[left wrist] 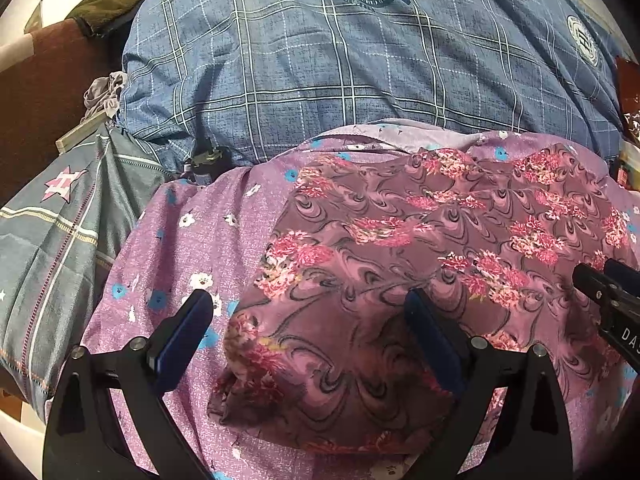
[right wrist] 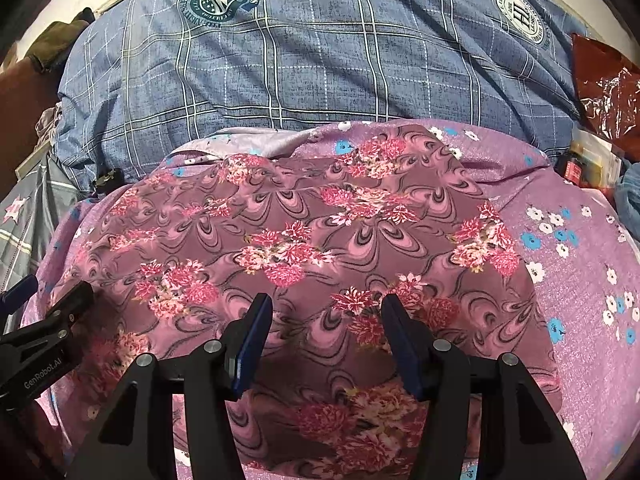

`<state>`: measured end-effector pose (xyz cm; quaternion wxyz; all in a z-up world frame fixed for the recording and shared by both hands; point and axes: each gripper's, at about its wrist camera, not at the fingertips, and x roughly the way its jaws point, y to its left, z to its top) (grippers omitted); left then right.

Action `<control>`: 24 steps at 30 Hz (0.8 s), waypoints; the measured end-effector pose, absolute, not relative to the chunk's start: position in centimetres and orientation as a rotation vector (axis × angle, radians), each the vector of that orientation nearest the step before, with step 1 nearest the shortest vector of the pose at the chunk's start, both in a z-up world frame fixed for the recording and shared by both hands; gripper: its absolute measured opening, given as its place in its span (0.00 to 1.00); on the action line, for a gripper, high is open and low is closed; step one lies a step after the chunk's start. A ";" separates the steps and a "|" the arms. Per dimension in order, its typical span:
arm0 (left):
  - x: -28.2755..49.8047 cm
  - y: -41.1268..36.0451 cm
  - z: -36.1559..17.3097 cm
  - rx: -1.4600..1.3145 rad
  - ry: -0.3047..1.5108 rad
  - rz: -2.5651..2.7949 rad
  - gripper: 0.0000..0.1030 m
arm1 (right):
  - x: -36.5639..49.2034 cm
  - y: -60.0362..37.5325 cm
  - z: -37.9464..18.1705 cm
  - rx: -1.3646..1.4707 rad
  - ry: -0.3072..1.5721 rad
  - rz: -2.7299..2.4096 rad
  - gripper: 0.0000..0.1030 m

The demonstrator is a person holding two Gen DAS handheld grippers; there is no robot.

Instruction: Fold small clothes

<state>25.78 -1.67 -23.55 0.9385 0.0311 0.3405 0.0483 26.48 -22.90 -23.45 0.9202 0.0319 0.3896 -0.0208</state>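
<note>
A small mauve garment with pink flower clusters point(left wrist: 400, 248) lies spread flat on a purple flowered sheet point(left wrist: 200, 240); it also shows in the right wrist view point(right wrist: 288, 240). My left gripper point(left wrist: 312, 312) is open, its jaws wide apart over the garment's near left part, holding nothing. My right gripper point(right wrist: 326, 312) is open over the garment's near middle, empty. Each gripper shows at the edge of the other's view, the right one point(left wrist: 608, 296) and the left one point(right wrist: 48, 312).
A big blue plaid quilt point(left wrist: 340, 80) is heaped behind the garment. A grey star-print pillow point(left wrist: 52, 232) lies left. A red plastic bag point(right wrist: 604, 84) and small boxes point(right wrist: 588, 160) sit at the right. An olive cloth point(left wrist: 108, 4) lies far left.
</note>
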 end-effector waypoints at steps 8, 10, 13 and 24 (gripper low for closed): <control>25.8 -1.9 -23.5 0.065 0.693 0.097 0.95 | 26.5 -23.0 -23.4 0.067 0.798 -0.043 0.56; 25.8 -2.0 -23.6 0.065 0.693 0.097 0.95 | 26.4 -23.1 -23.4 0.068 0.796 -0.043 0.56; 25.8 -2.0 -23.6 0.066 0.692 0.096 0.95 | 26.4 -23.0 -23.4 0.067 0.798 -0.043 0.56; 25.5 -2.4 -23.3 0.064 0.677 0.083 0.95 | 26.5 -22.9 -23.5 0.066 0.799 -0.043 0.56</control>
